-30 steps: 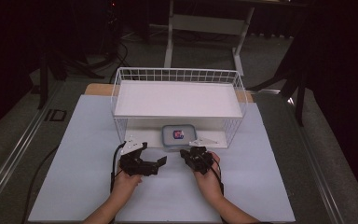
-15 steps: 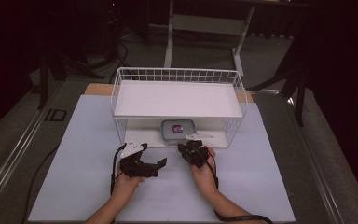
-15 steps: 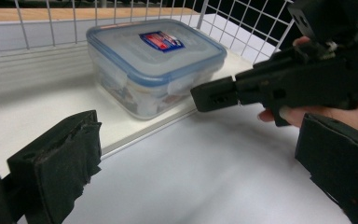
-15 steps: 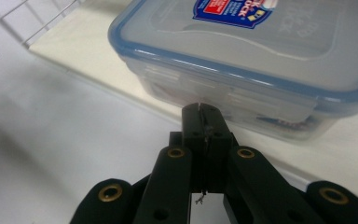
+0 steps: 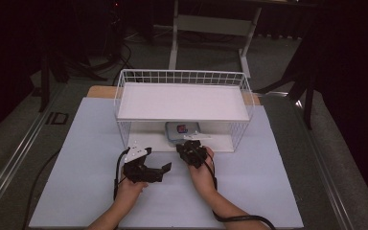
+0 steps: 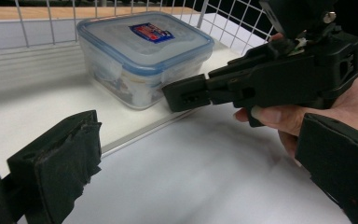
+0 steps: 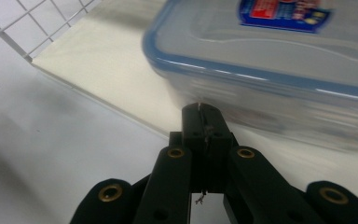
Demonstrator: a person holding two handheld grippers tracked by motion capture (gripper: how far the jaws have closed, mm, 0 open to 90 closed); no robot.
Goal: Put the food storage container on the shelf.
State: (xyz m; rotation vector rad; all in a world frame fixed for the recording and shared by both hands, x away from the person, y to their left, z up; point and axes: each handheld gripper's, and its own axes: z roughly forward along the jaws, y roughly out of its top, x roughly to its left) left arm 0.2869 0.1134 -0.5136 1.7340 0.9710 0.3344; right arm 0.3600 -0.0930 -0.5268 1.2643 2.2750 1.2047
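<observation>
Just ahead of the right gripper's (image 5: 188,146) closed fingertips sits the container (image 5: 182,131), a clear plastic box with a blue-rimmed lid and a red-and-blue label (image 6: 150,31) on top. It rests on the lower white board (image 6: 37,98) of a white wire rack (image 5: 182,108), under the rack's upper shelf (image 5: 182,101), close to the open front edge. Looking along the right gripper's (image 7: 200,116) own jaws, they are pressed flat together with nothing between them, and the tip stands just short of the container's (image 7: 279,70) near wall; whether it touches I cannot tell, as the box is blurred here. The person's right hand (image 5: 202,173) wraps the gripper's body, a cable trailing back along the forearm.

Now the left gripper (image 5: 159,168): it hovers over the white table sheet (image 5: 76,158) just in front of the rack, to the left of the right gripper and pointing across towards it. Its jaws are spread wide apart, holding nothing. From its own camera, one padded finger (image 6: 65,158) shows low at the left and the other (image 6: 340,172) low at the right, and between them, farther off, are the container (image 6: 144,56) and the right gripper (image 6: 186,93) reaching in with its nose at the box's front corner. The left hand (image 5: 130,189) grips from below. Rack wire (image 6: 242,23) runs behind the box.
</observation>
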